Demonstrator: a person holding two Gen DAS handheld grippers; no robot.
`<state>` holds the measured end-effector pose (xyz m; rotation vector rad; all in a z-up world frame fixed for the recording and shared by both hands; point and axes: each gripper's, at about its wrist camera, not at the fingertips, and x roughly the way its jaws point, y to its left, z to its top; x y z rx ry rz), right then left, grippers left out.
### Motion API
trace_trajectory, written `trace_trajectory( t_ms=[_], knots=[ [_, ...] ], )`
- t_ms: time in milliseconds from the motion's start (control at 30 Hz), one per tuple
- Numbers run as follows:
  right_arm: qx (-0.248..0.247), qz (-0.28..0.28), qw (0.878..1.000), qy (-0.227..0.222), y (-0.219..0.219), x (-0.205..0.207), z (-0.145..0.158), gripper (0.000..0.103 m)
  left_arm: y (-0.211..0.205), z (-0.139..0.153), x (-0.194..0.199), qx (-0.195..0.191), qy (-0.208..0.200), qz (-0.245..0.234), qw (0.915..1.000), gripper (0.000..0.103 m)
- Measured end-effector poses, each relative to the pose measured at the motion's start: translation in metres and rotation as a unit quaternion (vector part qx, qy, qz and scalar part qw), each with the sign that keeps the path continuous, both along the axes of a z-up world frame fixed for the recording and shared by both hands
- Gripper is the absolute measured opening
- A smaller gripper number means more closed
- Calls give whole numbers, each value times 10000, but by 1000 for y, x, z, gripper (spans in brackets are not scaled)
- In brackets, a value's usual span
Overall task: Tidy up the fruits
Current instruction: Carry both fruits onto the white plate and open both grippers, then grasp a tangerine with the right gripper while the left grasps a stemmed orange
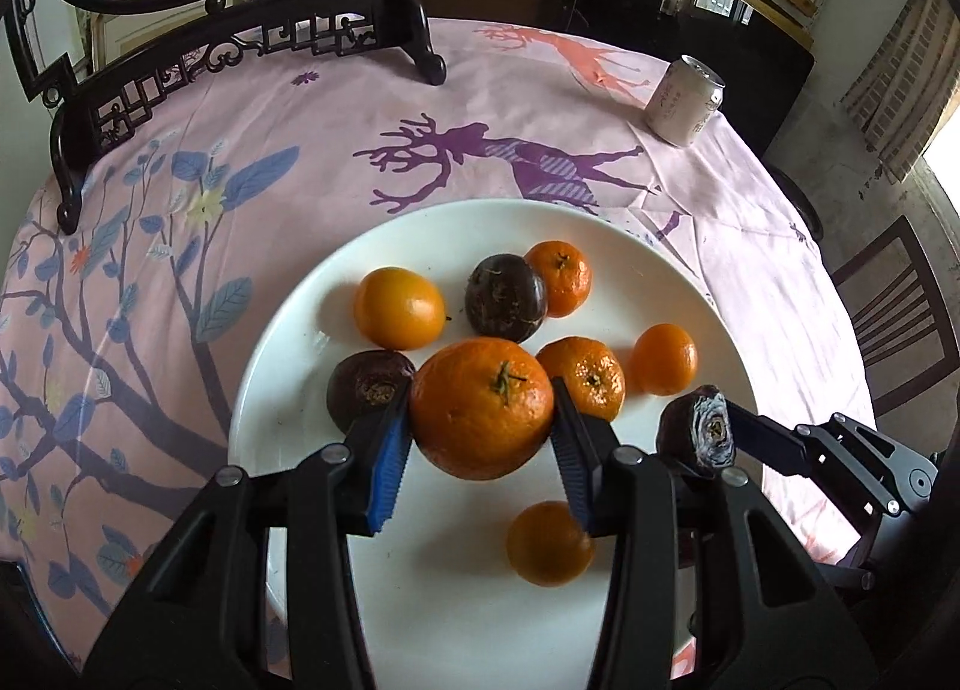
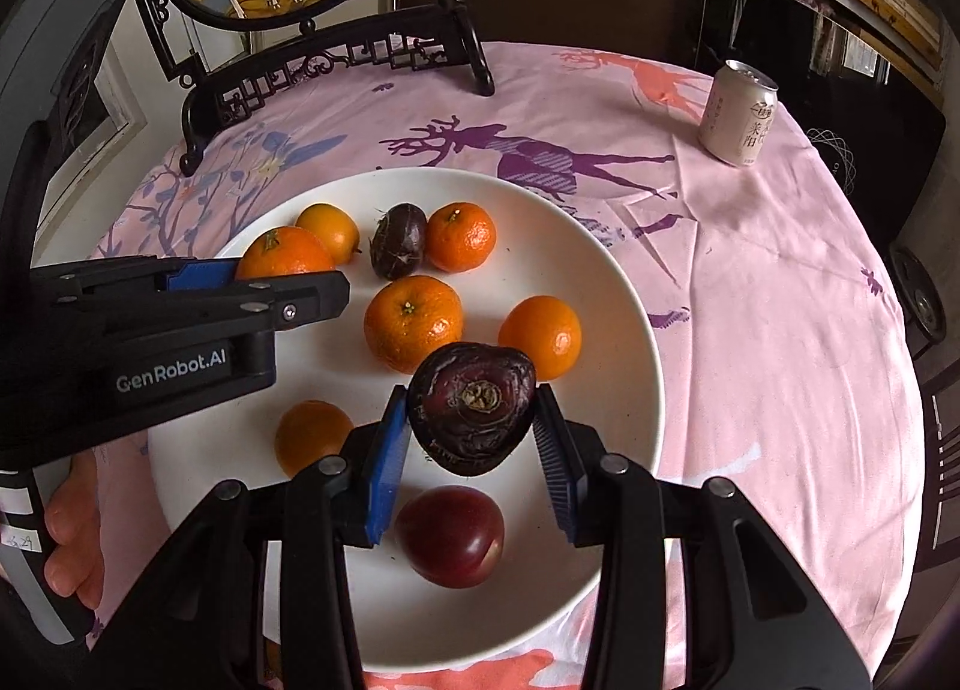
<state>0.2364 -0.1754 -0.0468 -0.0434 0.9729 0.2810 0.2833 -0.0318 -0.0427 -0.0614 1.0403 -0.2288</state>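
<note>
A large white plate (image 1: 300,390) (image 2: 624,294) on the pink cloth holds several oranges and dark passion fruits. My left gripper (image 1: 480,438) is shut on a big orange (image 1: 482,408) and holds it above the plate; it also shows at the left of the right wrist view (image 2: 282,264). My right gripper (image 2: 471,450) is shut on a wrinkled dark passion fruit (image 2: 471,408), held above the plate's near part; it shows in the left wrist view (image 1: 699,429). A smooth red passion fruit (image 2: 450,537) lies on the plate under the right gripper.
A pale drink can (image 1: 684,99) (image 2: 739,114) stands at the far right of the round table. A black carved stand with a painted round screen (image 1: 240,48) (image 2: 324,60) stands at the far left. A chair (image 1: 894,312) is beside the table's right edge.
</note>
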Motion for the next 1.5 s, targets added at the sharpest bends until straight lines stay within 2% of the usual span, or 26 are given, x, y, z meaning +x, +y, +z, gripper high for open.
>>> trace_trajectory(
  t_ms=[67,100,133,167,233,333,433,467,500,633,733,900,1067,1133,1167,1200,1333,1367,1400,1433,1500],
  knots=[
    [-22,46,10000,-15,2,3,0,42,-1,1,3,-2,-8,-17,10000,45],
    [-100,58,9999,-21,4,4,0,52,-1,3,3,-3,-28,-10,10000,52],
    [-222,15,9997,-91,6,3,2,60,0,6,3,2,-80,39,10000,78],
    [-348,-50,9990,-260,6,-1,6,64,3,12,-1,0,-237,130,9996,88],
    [-447,-31,9981,-413,4,-13,15,64,9,28,-14,14,-559,183,9983,91],
    [-342,13,9983,-461,-4,-43,28,67,17,46,-43,15,-793,142,9967,94],
    [-326,-53,9970,-706,-9,-89,38,87,25,54,-83,200,-1003,289,9943,99],
    [-265,-96,9964,-802,-11,-103,39,99,28,53,-97,193,-1035,325,9939,100],
    [-206,-136,9957,-893,-11,-113,39,100,29,51,-108,167,-1032,337,9939,100],
    [-178,-261,9947,-976,-10,-134,39,100,42,40,-140,-57,-951,458,9944,100],
    [-141,-206,9953,-937,-7,-145,39,100,51,31,-160,-46,-916,489,9946,100],
    [36,227,9973,-700,10,-177,25,100,67,13,-192,104,-830,593,9947,100],
    [226,658,9972,-289,29,-201,-1,100,88,-3,-217,20,-683,679,9953,100],
    [375,720,9964,-230,31,-201,-6,88,95,-7,-226,-14,-645,718,9953,100],
    [405,742,9962,-191,32,-200,-8,73,99,-9,-229,-26,-627,746,9952,100],
    [398,759,9962,-123,34,-198,-10,67,103,-9,-233,-22,-617,786,9950,99],
    [305,926,9952,59,44,-189,-24,65,116,-10,-245,-80,-607,910,9940,99],
    [330,951,9949,105,45,-185,-28,62,117,-10,-247,-108,-598,899,9941,99],
    [521,1005,9935,137,45,-183,-30,50,116,-11,-249,-119,-584,873,9944,99],
    [677,1006,9924,194,43,-180,-29,46,115,-11,-249,-106,-571,862,9946,99],
    [680,954,9928,258,38,-180,-27,45,110,-13,-251,-61,-538,819,9952,99]
  ],
)
